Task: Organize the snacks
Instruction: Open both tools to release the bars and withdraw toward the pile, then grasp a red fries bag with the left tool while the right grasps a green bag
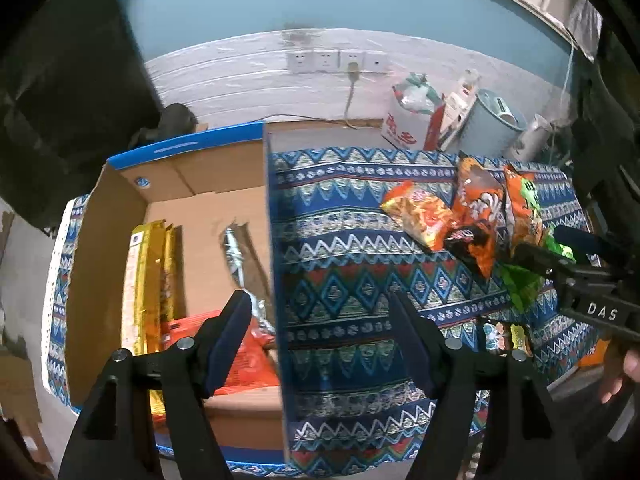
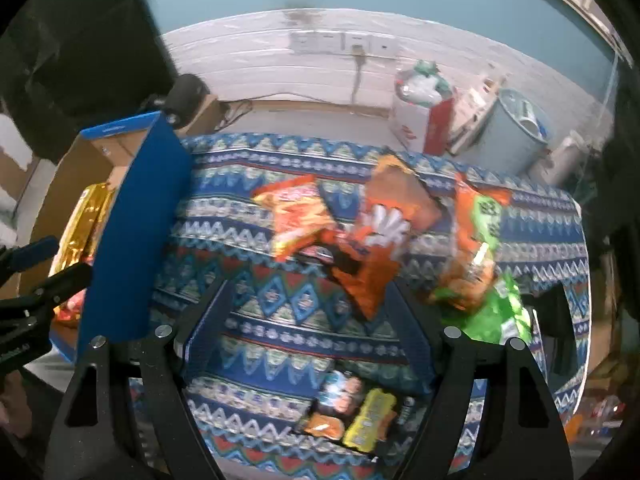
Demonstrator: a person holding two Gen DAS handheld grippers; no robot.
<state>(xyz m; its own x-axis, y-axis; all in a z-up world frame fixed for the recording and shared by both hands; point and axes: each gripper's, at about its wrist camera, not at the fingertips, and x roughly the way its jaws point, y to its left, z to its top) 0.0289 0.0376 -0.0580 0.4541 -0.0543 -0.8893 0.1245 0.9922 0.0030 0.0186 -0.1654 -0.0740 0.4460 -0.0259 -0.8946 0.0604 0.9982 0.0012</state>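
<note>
A cardboard box (image 1: 200, 184) with blue edges sits at the left of the patterned table and holds a gold packet (image 1: 148, 280), a silver packet (image 1: 236, 256) and red packets (image 1: 248, 356). My left gripper (image 1: 320, 316) is open and empty, straddling the box's right wall. Loose snack bags lie on the cloth: a red-orange one (image 2: 296, 216), an orange one (image 2: 380, 240), an orange-green one (image 2: 476, 240) and a green one (image 2: 496, 312). My right gripper (image 2: 308, 304) is open and empty just before the orange bag. Small packets (image 2: 352, 408) lie near the front edge.
The table carries a blue patterned cloth (image 1: 340, 248). Behind it on the floor stand a white carton (image 1: 404, 128), a pale blue bin (image 1: 492, 124) and other clutter. Wall sockets (image 1: 336, 60) with a cable sit on the back wall.
</note>
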